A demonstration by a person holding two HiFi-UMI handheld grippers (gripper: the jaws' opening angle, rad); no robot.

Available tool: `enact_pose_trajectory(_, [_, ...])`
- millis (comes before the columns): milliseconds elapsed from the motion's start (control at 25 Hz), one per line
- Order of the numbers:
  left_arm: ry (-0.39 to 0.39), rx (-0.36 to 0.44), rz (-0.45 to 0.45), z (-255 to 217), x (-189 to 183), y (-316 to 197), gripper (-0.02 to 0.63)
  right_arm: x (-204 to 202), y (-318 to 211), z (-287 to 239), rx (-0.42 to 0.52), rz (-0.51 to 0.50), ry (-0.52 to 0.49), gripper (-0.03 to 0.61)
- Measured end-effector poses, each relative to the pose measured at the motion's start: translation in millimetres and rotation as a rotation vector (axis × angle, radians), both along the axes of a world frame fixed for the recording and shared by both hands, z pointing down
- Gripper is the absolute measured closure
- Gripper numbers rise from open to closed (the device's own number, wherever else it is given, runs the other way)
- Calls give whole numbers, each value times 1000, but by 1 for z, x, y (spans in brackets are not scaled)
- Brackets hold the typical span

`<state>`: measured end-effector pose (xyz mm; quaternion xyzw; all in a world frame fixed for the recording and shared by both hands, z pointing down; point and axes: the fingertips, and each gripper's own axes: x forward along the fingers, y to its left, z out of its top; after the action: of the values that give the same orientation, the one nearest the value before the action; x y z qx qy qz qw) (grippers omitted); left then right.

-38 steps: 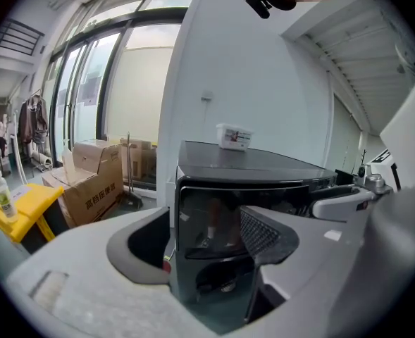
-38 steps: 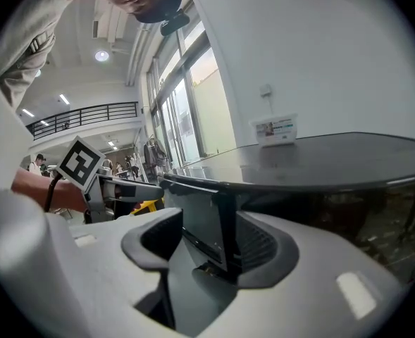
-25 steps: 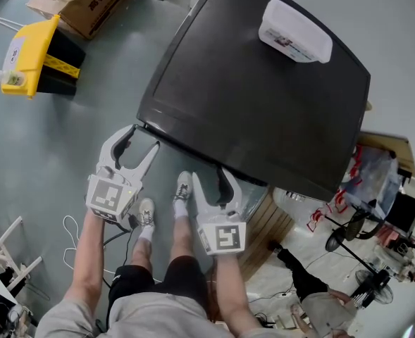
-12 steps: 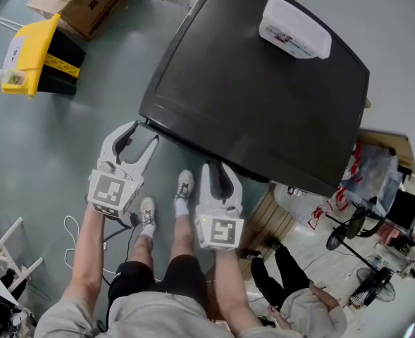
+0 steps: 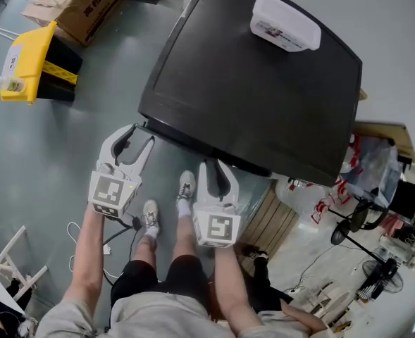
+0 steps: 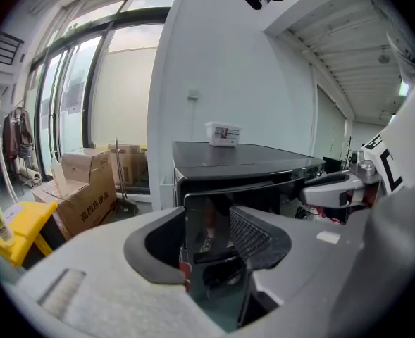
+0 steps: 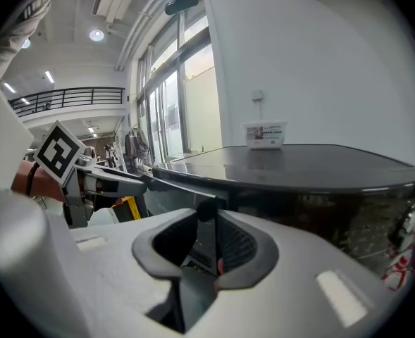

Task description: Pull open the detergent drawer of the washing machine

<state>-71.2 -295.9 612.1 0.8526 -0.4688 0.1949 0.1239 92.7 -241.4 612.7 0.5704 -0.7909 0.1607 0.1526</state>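
The dark washing machine [image 5: 249, 97] stands in front of me, seen from above, with a white box [image 5: 285, 22] on its lid. The overhanging lid hides the detergent drawer in the head view. My left gripper [image 5: 141, 134] is at the machine's front left corner. Its jaws are closing, and the glossy dark drawer front [image 6: 207, 220] stands between them in the left gripper view [image 6: 208, 231]. My right gripper [image 5: 213, 166] is further right along the front. In the right gripper view [image 7: 208, 239] it is shut on a thin dark panel edge [image 7: 207, 220].
A yellow container [image 5: 27, 65] and cardboard boxes [image 5: 80, 2] lie on the grey floor to the left. The person's shoes [image 5: 185, 186] stand close under the machine's front. Fans and clutter [image 5: 351, 231] fill the right side. A white rack [image 5: 3, 266] is at lower left.
The right gripper's jaws have come together from wide open onto the panel edge. The left gripper's jaws have narrowed. Both hands have stayed at the machine's front.
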Motion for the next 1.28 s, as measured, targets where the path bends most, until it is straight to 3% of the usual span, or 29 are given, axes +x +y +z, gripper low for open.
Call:
enact_pose_trajectory(800, [-40, -8, 73, 0, -12, 50, 439, -7, 51, 5, -44, 81, -1, 482])
enact_pose_trajectory(1280, [-21, -14, 87, 2, -21, 90, 439, -17, 91, 6, -39, 88, 8, 480])
